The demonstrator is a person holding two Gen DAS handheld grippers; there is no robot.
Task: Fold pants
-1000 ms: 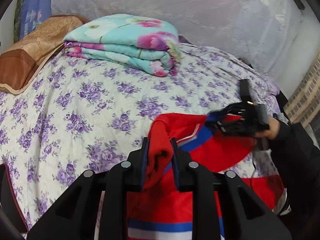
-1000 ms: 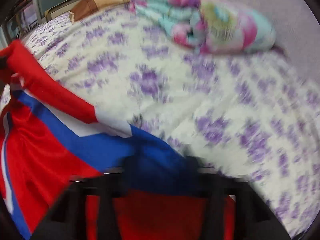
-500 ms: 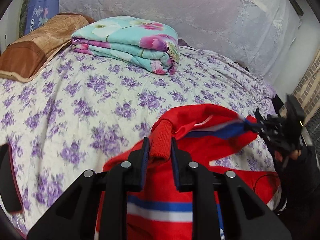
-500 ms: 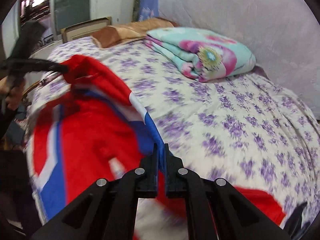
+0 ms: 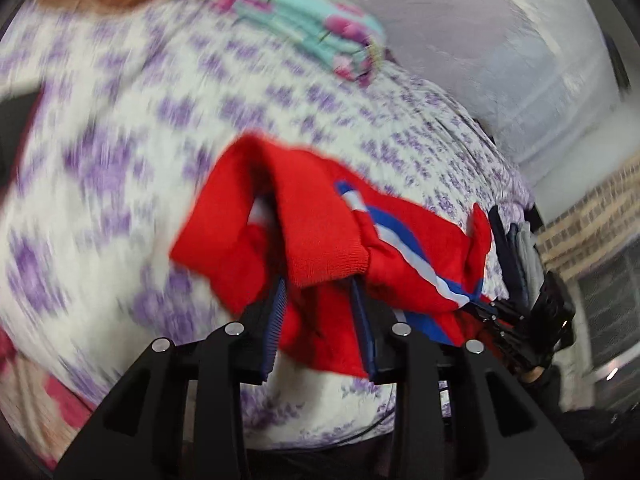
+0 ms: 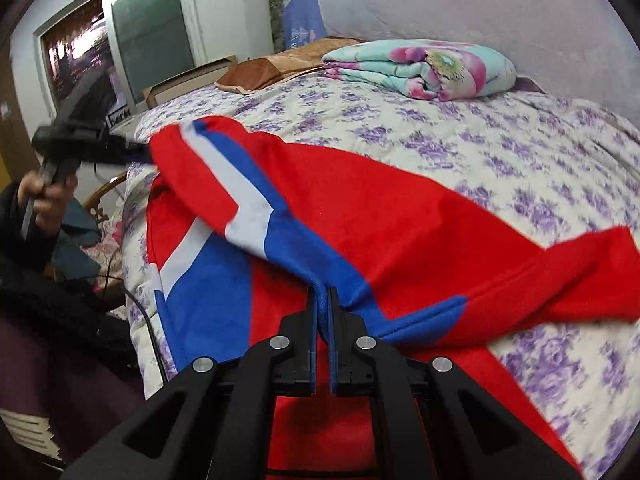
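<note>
The red pants [image 6: 400,216] hang over the near edge of the bed [image 6: 500,148], well short of the folded quilt [image 6: 424,68] by the wall. The left gripper [image 5: 320,312] has its jaws spread wide, the ribbed red cuff lying loosely between them, apparently being let go. To its right, the right gripper [image 6: 322,312] is pinched tight on the blue stripe, probably to keep that edge taut while the cloth settles.

Matte black plastic left gripper [image 5: 320,312] with blue ribbed finger pads [image 5: 276,320] and round silver screws [image 5: 234,328]; bare-skinned hand [image 6: 50,196] at left, dark sleeve.
</note>
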